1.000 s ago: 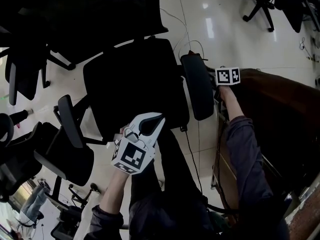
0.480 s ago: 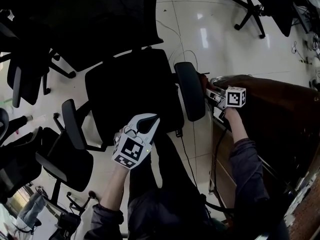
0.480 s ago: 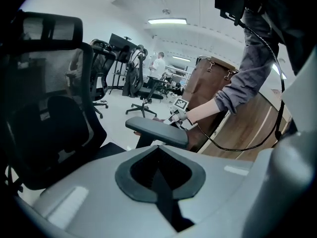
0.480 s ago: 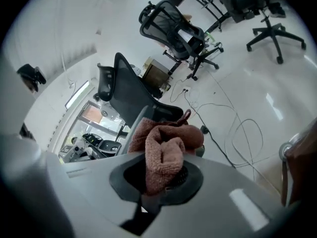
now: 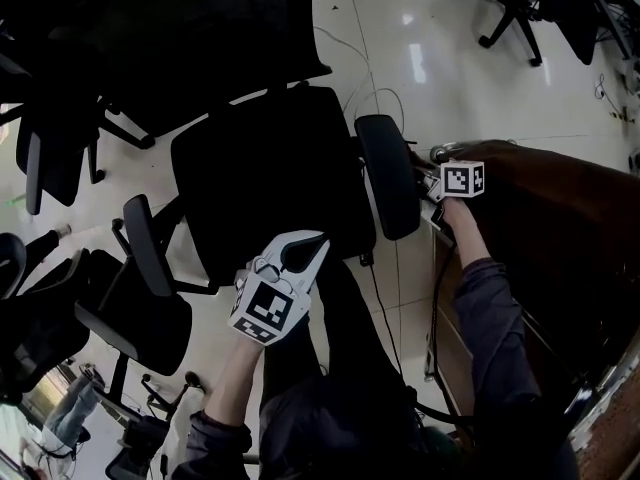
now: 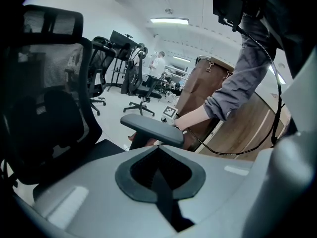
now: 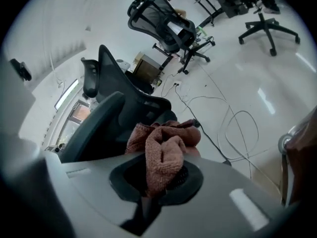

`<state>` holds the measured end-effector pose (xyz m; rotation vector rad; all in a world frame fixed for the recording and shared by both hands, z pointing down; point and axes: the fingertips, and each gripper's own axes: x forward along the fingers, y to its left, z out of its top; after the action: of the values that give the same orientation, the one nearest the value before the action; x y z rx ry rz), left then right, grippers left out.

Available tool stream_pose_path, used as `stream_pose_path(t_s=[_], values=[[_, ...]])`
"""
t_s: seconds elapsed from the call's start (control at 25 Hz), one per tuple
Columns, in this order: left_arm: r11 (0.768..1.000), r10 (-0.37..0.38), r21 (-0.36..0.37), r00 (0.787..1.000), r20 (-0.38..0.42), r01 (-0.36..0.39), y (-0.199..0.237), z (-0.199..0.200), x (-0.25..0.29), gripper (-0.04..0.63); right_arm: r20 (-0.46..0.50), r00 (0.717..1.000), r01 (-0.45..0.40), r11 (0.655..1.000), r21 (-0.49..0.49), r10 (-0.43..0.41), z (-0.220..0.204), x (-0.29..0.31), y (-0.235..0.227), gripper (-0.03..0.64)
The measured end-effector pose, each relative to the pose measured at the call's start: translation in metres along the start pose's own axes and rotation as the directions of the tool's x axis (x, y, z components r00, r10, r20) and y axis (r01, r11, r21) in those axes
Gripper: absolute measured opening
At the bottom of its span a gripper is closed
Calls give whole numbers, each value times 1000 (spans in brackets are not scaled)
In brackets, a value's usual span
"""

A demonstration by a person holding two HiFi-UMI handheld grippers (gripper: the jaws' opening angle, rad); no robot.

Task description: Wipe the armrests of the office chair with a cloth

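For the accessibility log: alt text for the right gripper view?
The right tongs are shut on a crumpled reddish-brown terry cloth, held close beside the dark grey padded armrest of a black office chair. Behind them, loose cables trail over a glossy white floor, and another mesh-backed chair stands farther off.

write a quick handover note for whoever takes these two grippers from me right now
Left gripper: jaws shut, nothing in them, held in front of the office chair's seat.
Right gripper: shut on the reddish cloth, at the outer side of the armrest on the person's right. Contact with the pad is unclear.
Other armrest: across the seat, nothing near it.
Done: cloth is in the jaws and at the first armrest. How much has been wiped cannot be told.
Left: wipe along that pad, then do the other armrest.
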<state>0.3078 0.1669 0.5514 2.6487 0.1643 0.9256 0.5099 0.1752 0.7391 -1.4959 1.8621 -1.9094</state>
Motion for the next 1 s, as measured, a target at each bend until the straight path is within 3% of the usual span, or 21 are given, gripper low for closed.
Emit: stream_pose_path(t_s=[0.32,0.44,0.56,0.68,0.8,0.92,1.0], values=[[1000,-1,-6,1000,2,1,6,3,3,14,-72,994,86,996,15,-85,1,47,-43,20],[1000,0,-8,1000,2,0,10,2,2,14,-54,991,123,992,-8,-123,8,56,-48,20],[1000,-7,-6,1000,-5,7,11,0,1,14,-15,995,95,995,1,-95,15,49,-40,20],[1000,-13,-1,1000,-7,13,9,-1,-5,14,45,997,56,998,0,-56,21,18,-19,20],[1000,-15,9,1000,10,15,7,4,-15,14,143,985,94,995,29,-97,28,-26,-6,20],[1000,-19,23,999,33,19,6,8,-31,14,307,951,16,996,89,-43,39,-63,29,20],[999,-25,31,999,48,24,5,6,-45,14,407,913,-26,998,65,-3,46,-84,67,20]])
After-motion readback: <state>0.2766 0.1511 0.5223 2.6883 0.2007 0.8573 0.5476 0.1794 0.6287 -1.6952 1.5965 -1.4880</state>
